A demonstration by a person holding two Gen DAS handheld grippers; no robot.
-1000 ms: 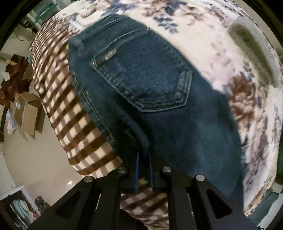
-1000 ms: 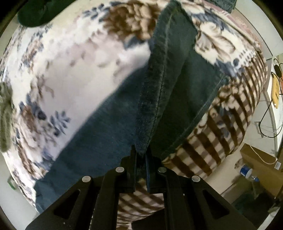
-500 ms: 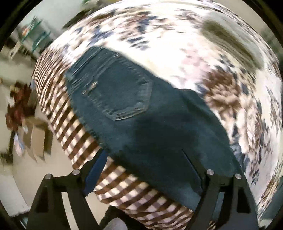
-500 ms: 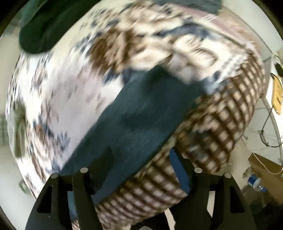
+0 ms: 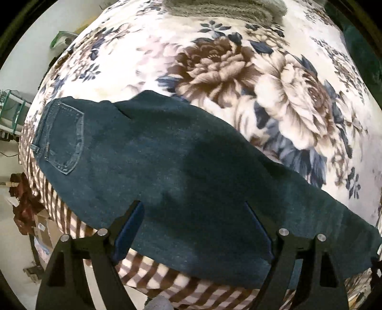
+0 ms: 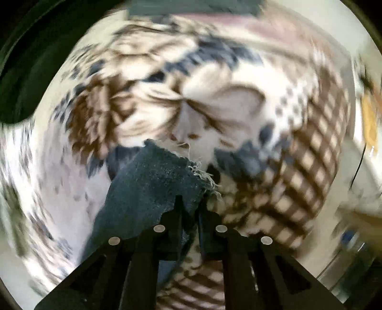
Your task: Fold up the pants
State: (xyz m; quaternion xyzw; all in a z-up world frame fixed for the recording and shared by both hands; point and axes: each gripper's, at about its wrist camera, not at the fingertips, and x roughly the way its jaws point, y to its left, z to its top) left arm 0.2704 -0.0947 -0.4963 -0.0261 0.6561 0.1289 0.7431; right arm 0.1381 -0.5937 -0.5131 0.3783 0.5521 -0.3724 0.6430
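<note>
my left tongs (image 5: 194, 229) hang wide open above the jeans (image 5: 167, 167), pointing nearly straight down, nothing between the fingers (image 5: 129, 229). the jeans lie flat on the bed, on a floral blanket (image 5: 238, 71) whose checked border (image 5: 167, 281) runs along the near edge. back pocket (image 5: 64, 140) and waist sit at far left in this view, one long leg runs off to the right, lower edge over the checks. a grey-green fuzzy cloth (image 5: 222, 9) lies at the blanket's far side, well apart from the jeans.

my right tongs (image 6: 191, 209) have just been closing, and the jaws now stand close together with the frayed hem (image 6: 203, 174) of the jeans leg (image 6: 152, 181) pinched between them; the cloth bunches up at the tips. right view is motion-blurred, so past the tongs i only make out the floral blanket (image 6: 167, 102) and its checked border (image 6: 298, 171). dark green cloth (image 6: 21, 78) at upper left, can't tell what it is.
</note>
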